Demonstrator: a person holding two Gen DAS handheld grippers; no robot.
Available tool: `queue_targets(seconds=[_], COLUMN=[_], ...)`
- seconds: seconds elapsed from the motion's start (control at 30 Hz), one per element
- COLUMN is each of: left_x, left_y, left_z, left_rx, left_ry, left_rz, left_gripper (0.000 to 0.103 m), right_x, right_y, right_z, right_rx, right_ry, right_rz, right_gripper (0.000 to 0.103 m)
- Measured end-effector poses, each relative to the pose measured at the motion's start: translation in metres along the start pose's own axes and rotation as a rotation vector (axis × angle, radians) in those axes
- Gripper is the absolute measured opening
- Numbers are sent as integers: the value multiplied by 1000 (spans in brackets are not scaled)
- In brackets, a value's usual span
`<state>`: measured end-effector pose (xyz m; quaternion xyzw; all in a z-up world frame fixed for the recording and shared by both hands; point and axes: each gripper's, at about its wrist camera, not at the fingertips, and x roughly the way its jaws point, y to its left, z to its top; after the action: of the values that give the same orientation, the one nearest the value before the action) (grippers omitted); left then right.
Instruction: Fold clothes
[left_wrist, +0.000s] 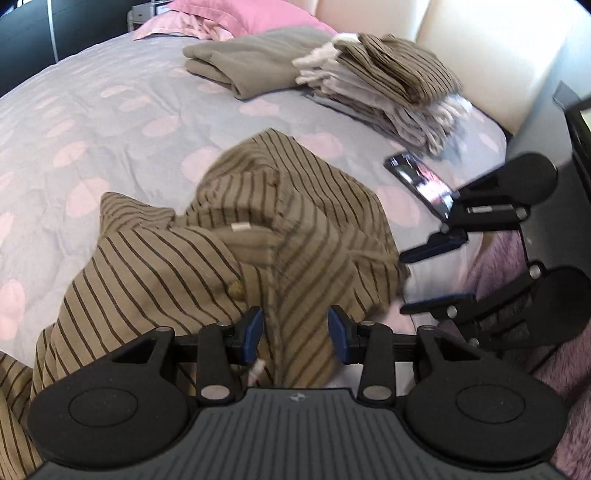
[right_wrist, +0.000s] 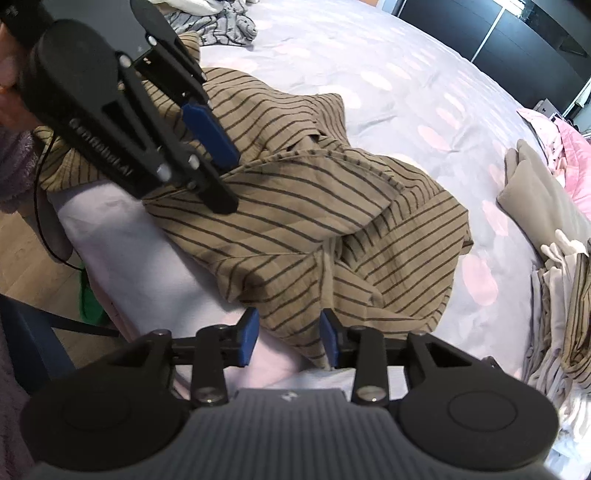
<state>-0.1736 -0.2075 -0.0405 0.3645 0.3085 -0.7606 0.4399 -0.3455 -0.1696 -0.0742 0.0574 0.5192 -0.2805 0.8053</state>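
Observation:
A brown shirt with dark stripes (left_wrist: 295, 221) lies crumpled near the edge of the bed, collar and label facing up. My left gripper (left_wrist: 295, 332) is low over its near part, jaws apart, with a fold of the fabric in the gap and the blue pads not pressing it. To the right, my right gripper (left_wrist: 402, 282) stands open beside the shirt's edge. In the right wrist view the shirt (right_wrist: 332, 221) spreads ahead, its hem running between the pads of my right gripper (right_wrist: 290, 334) without being pinched. My left gripper (right_wrist: 227, 182) hovers open over the shirt's far left part.
A folded grey-brown garment (left_wrist: 258, 62) and a stack of folded clothes (left_wrist: 388, 85) lie at the far side of the lilac bed cover (left_wrist: 110, 122). A phone (left_wrist: 421, 181) rests near the bed's edge. Pink pillows (left_wrist: 240, 14) and a cream headboard (left_wrist: 480, 48) stand behind. Wood floor (right_wrist: 37, 251) lies below.

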Motion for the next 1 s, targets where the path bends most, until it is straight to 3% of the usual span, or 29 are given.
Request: queue_targets(seconds=[0.1, 0.13, 0.2, 0.37, 0.47, 0.57, 0.63, 0.73, 0.83, 1.0], left_x=[4, 7, 14, 18, 15, 6, -3, -20, -37, -54], left_y=[3, 3, 2, 7, 8, 10, 15, 27, 46, 74], left_z=[8, 10, 13, 14, 12, 11, 11, 11, 10, 1], left_rx=[-4, 1, 3, -12, -8, 5, 8, -2, -28, -45], left_ry=[-11, -8, 2, 5, 6, -3, -5, -13, -14, 16], left_rz=[-20, -17, -8, -17, -13, 31, 63, 128, 205, 336], left_gripper=[35, 31, 10, 2, 2, 4, 13, 16, 25, 43], right_x=[1, 2, 6, 23, 30, 24, 20, 23, 35, 49], right_y=[-9, -12, -15, -19, -20, -15, -9, 3, 10, 15], right_z=[2, 3, 5, 9, 10, 12, 15, 21, 25, 29], right_rx=[32, 40, 44, 42, 42, 16, -25, -108, -158, -163], right_ry=[0, 1, 4, 3, 18, 6, 11, 45, 79, 100], right_rz=[-2, -7, -9, 7, 30, 51, 64, 28, -1, 21], right_gripper=[40, 40, 40, 38, 6, 1, 1, 1, 1, 1])
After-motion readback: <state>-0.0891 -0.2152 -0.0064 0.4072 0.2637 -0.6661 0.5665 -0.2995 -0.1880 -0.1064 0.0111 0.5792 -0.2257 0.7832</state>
